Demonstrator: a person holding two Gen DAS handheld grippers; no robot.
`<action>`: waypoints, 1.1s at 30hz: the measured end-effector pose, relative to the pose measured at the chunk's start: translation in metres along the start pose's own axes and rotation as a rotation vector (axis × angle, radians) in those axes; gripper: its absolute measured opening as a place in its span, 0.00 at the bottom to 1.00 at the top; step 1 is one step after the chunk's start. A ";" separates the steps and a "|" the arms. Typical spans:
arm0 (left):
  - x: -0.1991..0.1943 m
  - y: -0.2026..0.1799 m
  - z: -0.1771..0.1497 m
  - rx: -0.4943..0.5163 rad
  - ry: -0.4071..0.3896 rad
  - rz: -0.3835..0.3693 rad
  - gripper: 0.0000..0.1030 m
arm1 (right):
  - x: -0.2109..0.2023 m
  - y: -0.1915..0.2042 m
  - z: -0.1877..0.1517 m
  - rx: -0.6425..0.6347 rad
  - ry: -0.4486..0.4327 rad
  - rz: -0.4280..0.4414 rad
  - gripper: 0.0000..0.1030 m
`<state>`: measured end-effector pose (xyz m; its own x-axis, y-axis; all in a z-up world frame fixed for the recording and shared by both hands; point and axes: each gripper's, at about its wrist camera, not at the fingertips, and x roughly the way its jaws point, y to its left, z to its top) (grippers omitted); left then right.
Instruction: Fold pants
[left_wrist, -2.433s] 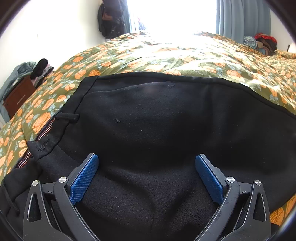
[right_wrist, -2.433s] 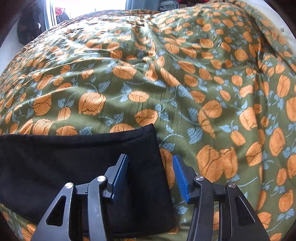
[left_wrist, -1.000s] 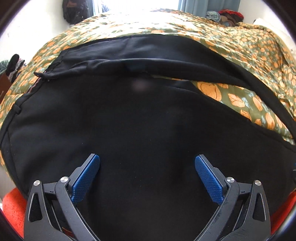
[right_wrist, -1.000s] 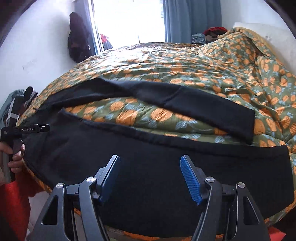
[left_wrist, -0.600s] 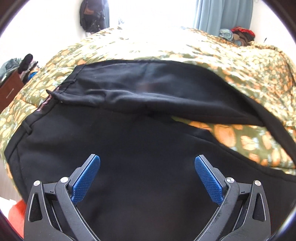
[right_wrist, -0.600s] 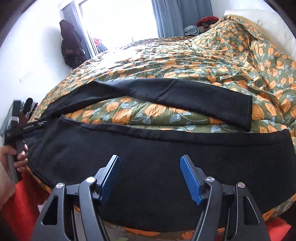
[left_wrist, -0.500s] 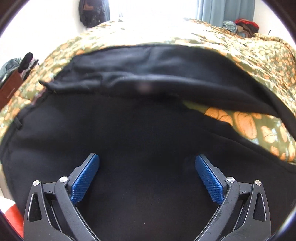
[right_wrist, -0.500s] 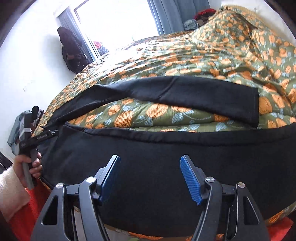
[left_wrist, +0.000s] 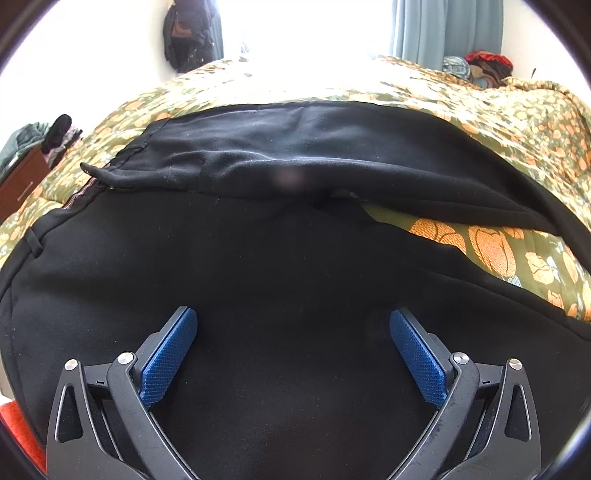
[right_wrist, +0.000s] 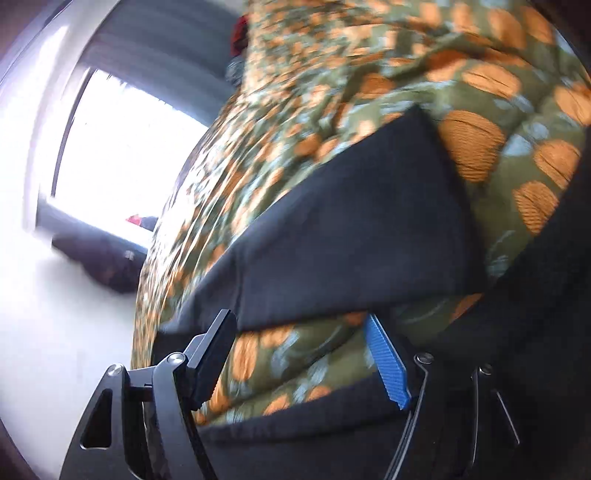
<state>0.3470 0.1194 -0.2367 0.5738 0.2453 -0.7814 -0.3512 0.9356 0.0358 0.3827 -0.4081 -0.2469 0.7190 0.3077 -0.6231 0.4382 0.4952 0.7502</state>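
Observation:
Black pants (left_wrist: 280, 266) lie spread on a bed, waistband at the left, both legs running off to the right with a strip of bedspread showing between them. My left gripper (left_wrist: 291, 350) is open and empty, hovering over the near leg close to the seat. In the blurred, tilted right wrist view the far leg's cuff end (right_wrist: 354, 229) lies on the bedspread and the near leg (right_wrist: 517, 332) fills the lower right. My right gripper (right_wrist: 301, 354) is open and empty, over the gap between the legs.
The bed has a green bedspread with orange pumpkins (left_wrist: 517, 122). A bright window with blue curtains (left_wrist: 443, 29) is behind it. A dark bag hangs on the wall (left_wrist: 188, 33). A wooden dresser with clothes (left_wrist: 22, 173) stands at the left.
The right gripper has swung and tilted sharply, blurring its view, and now looks toward the far leg's cuff. The left gripper has shifted only slightly over the near leg. Both stayed open.

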 end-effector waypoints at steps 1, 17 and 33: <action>0.000 -0.001 -0.001 0.001 -0.002 0.002 1.00 | -0.002 -0.006 0.002 0.051 -0.034 0.001 0.60; 0.018 -0.050 0.156 -0.208 0.235 -0.515 0.99 | -0.143 0.124 0.012 -0.543 -0.061 0.309 0.04; -0.101 0.008 0.153 -0.241 0.008 -0.537 0.05 | -0.166 0.070 0.022 -0.652 0.011 0.237 0.04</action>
<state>0.3996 0.1415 -0.0625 0.7126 -0.2496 -0.6556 -0.1721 0.8438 -0.5083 0.3059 -0.4427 -0.0857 0.7481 0.4745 -0.4639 -0.1458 0.7995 0.5827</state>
